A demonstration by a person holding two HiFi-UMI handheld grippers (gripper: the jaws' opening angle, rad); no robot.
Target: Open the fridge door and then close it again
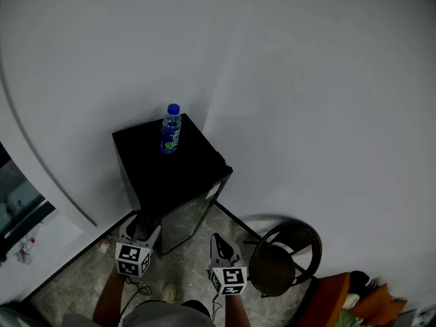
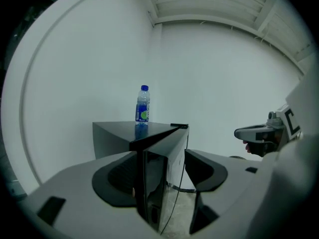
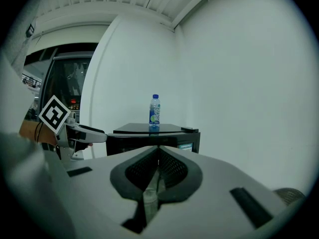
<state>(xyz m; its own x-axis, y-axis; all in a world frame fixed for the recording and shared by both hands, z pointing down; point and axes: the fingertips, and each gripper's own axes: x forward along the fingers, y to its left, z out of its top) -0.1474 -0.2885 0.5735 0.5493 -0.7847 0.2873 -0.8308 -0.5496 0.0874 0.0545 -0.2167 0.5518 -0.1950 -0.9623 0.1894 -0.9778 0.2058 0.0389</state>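
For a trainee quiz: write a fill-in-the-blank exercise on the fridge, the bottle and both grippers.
The bottle on the black fridge has a ____ cap.
The left gripper, by the fridge's front corner, is ____.
The right gripper is ____, with nothing between its jaws.
Missing words: blue; open; shut.

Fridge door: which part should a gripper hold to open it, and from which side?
Best hold the free vertical edge of the fridge door, opposite the hinge cap, from the front. It is thin, no handle shows, and the left gripper stands open at it.
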